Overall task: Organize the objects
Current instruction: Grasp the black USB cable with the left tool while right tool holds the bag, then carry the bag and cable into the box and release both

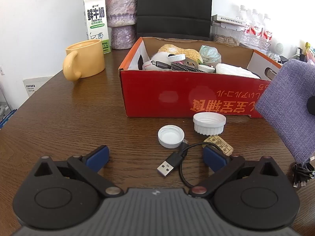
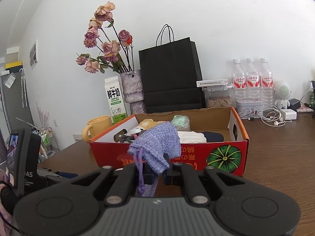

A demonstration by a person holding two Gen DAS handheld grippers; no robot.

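My right tool (image 2: 157, 174) is clamped on the purple woven drawstring pouch (image 2: 157, 143), lifted before the red cardboard box (image 2: 222, 157). My left tool (image 1: 156, 157) has its fingers spread over the brown wooden worktop (image 1: 78, 108), around the short black USB cable (image 1: 173, 162), near two white screw caps (image 1: 170, 136).

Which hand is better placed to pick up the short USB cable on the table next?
Left. The left gripper is open with the USB cable lying between its fingers, while the right gripper is shut on the purple pouch in front of the red box.
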